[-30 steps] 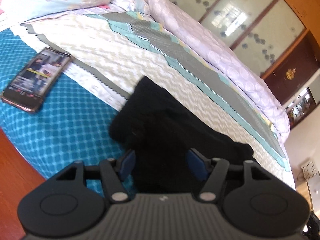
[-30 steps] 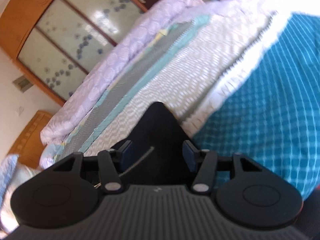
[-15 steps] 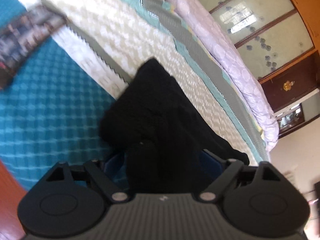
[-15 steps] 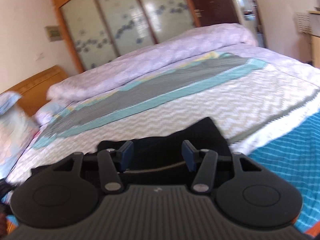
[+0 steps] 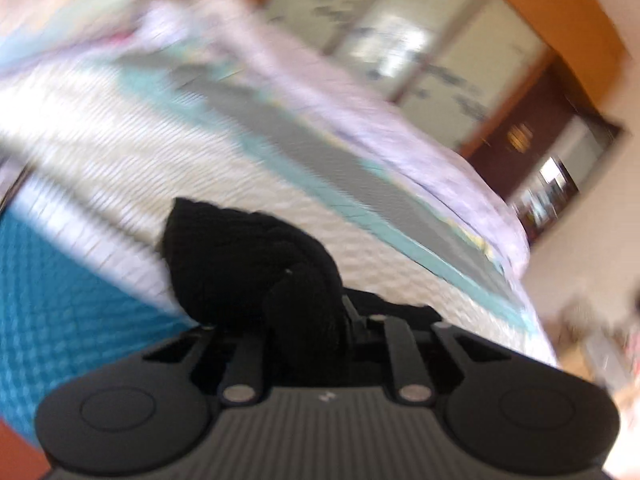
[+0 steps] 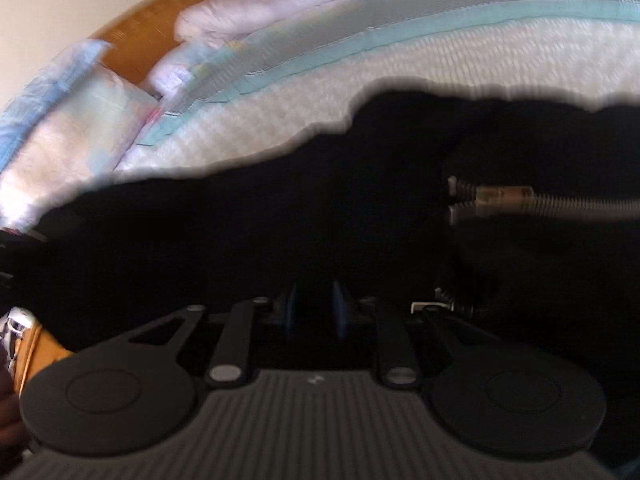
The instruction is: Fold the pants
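Both grippers' fingers [image 6: 338, 316] are closing on unlabelled black pants [image 6: 280, 220].

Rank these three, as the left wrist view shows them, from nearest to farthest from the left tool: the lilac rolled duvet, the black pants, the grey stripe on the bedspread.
1. Black pants: bunched between the closing jaws of the left tool, at bottom centre.
2. Grey stripe on the bedspread: mid-bed, running diagonally behind the pants.
3. Lilac rolled duvet: along the bed's far edge, beside the wardrobe.
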`<state>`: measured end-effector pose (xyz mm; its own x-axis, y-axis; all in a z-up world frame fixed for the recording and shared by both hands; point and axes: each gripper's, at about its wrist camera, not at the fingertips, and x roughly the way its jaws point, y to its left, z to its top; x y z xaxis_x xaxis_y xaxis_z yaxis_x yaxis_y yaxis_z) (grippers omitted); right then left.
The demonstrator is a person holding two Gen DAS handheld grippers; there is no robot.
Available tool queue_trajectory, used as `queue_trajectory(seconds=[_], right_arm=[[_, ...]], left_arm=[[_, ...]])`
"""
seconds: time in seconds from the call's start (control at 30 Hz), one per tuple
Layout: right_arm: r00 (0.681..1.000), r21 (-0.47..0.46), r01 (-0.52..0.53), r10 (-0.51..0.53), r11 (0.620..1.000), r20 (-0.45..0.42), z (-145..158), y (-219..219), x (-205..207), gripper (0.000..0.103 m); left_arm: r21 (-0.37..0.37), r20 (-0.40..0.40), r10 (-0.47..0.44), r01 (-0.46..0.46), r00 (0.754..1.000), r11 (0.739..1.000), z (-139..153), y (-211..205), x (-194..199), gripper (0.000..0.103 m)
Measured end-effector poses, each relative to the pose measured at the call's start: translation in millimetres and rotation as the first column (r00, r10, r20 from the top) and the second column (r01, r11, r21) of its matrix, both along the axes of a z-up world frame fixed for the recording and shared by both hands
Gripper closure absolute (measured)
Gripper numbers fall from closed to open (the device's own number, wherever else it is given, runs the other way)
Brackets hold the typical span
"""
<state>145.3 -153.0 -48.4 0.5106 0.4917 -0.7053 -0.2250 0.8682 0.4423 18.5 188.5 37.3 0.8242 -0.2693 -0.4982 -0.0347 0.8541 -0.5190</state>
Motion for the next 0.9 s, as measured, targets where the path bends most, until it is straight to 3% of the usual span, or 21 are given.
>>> queue_trajectory(seconds=[0.07, 0.17, 0.23, 0.3, 0.33, 0.4, 0.47, 0.5, 0.57, 0.63, 0.67, 0.77, 0.8, 0.83, 0.9], right_arm=[[1.000, 0.040, 0.008, -0.008, 0.999, -0.011, 8, -10, -2, 0.081], [0.995, 0.115, 0.077, -0.083, 0.990, 0.050, 27, -43, -19, 0.080], [0.983, 0.144, 0.146, -0.160, 0.979, 0.093, 40, -72, -34, 0.079], [0.970, 0.159, 0.204, -0.222, 0.966, 0.104, 46, -99, -47, 0.079], [0.965, 0.166, 0.225, -0.244, 0.960, 0.102, 47, -109, -53, 0.078], [0.957, 0.168, 0.261, -0.278, 0.951, 0.087, 44, -124, -62, 0.071], [0.952, 0.189, 0.280, -0.297, 0.941, 0.070, 41, -131, -67, 0.068], [0.952, 0.204, 0.282, -0.300, 0.937, 0.063, 40, -132, -68, 0.068], [0.953, 0.234, 0.274, -0.296, 0.933, 0.061, 39, -134, -66, 0.062], [0.955, 0.255, 0.260, -0.287, 0.931, 0.074, 42, -130, -64, 0.048], [0.956, 0.262, 0.253, -0.283, 0.931, 0.081, 43, -128, -61, 0.047], [0.961, 0.265, 0.218, -0.254, 0.939, 0.110, 50, -116, -48, 0.042], [0.962, 0.254, 0.211, -0.247, 0.944, 0.118, 53, -110, -43, 0.032], [0.962, 0.240, 0.208, -0.242, 0.948, 0.123, 55, -104, -38, 0.022], [0.969, 0.209, 0.171, -0.202, 0.963, 0.139, 54, -96, -31, 0.019]], left_arm=[[0.125, 0.026, -0.101, 0.097, 0.995, 0.987, 13, -36, 6, 0.089], [0.273, 0.030, -0.266, 0.248, 0.963, 0.929, 18, -96, 18, 0.088], [0.367, -0.025, -0.385, 0.366, 0.923, 0.855, 13, -143, 28, 0.086], [0.473, -0.144, -0.468, 0.476, 0.872, 0.741, -1, -191, 36, 0.076], [0.503, -0.198, -0.477, 0.506, 0.857, 0.701, -10, -207, 38, 0.074], [0.535, -0.259, -0.481, 0.539, 0.837, 0.650, -22, -227, 36, 0.069], [0.550, -0.249, -0.497, 0.543, 0.831, 0.634, -22, -224, 26, 0.061], [0.546, -0.239, -0.504, 0.544, 0.830, 0.637, -18, -219, 19, 0.059], [0.501, -0.215, -0.510, 0.542, 0.833, 0.674, -6, -201, 12, 0.056], [0.424, -0.176, -0.493, 0.518, 0.852, 0.743, 9, -174, 5, 0.047], [0.384, -0.155, -0.469, 0.491, 0.869, 0.782, 15, -162, 2, 0.044], [0.236, -0.146, -0.334, 0.361, 0.931, 0.902, 19, -111, 11, 0.039], [0.173, -0.165, -0.282, 0.309, 0.945, 0.935, 15, -95, 17, 0.037], [0.110, -0.197, -0.224, 0.249, 0.954, 0.962, 8, -80, 25, 0.036], [0.021, -0.253, -0.149, 0.159, 0.956, 0.987, -11, -59, 44, 0.037]])
